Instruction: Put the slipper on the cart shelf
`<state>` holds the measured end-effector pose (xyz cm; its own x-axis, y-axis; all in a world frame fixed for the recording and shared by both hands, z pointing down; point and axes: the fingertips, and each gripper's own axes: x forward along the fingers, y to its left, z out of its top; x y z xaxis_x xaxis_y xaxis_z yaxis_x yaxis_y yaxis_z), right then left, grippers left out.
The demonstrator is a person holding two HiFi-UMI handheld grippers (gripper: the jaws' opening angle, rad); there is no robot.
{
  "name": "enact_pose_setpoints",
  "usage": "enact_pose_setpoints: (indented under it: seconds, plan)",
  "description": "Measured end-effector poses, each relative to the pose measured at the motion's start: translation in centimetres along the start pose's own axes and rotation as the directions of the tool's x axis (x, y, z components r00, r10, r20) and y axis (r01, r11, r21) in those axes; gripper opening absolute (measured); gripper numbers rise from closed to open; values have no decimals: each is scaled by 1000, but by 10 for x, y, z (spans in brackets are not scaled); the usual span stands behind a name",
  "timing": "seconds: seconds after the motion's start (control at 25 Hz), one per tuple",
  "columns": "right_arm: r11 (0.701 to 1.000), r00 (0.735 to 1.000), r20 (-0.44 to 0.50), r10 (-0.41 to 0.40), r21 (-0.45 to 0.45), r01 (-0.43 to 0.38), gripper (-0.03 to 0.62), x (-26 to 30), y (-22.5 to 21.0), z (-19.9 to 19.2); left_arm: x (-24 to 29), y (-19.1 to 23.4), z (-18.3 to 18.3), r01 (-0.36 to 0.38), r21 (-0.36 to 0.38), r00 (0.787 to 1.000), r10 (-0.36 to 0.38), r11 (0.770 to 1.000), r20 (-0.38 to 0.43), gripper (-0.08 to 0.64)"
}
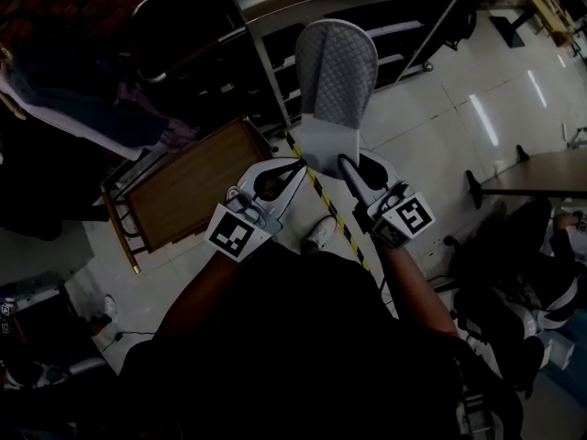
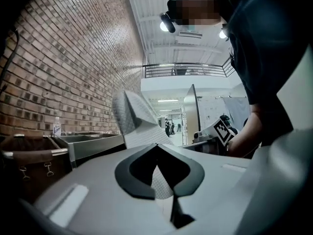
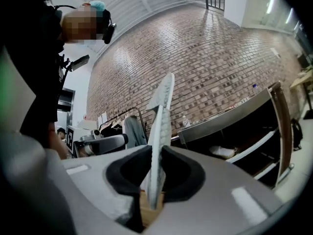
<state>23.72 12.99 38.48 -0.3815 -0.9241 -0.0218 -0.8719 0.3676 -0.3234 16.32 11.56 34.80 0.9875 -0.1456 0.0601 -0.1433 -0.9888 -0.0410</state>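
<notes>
A: What does the head view show?
B: The left gripper and right gripper both pinch the near end of the slipper, at its seven and five o'clock. The slipper is quilted, grey and rounded, held above the floor, with the metal cart at twelve.
A: And the left gripper view?
B: The jaws are closed on quilted fabric.
A: The right gripper view?
B: The jaws clamp the thin slipper edge-on.

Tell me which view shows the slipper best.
Head view: the whole slipper shows, quilted face visible, its near end between left gripper and right gripper. Left gripper view catches only part; right gripper view sees it edge-on.
</notes>
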Motion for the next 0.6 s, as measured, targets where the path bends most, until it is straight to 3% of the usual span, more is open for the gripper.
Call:
enact_pose_setpoints:
  seconds: [0.4,0.6]
  plan:
    - [975,984,-157,82,219,-46,66,-3,-40,-55,37,-10,-10,14,-15,999,-15,1000,-31,2]
    - [961,964,-248,96,276,-25,67,0,-58,-76,55,-2,-12,26,-16,999,-27,1000,-24,2]
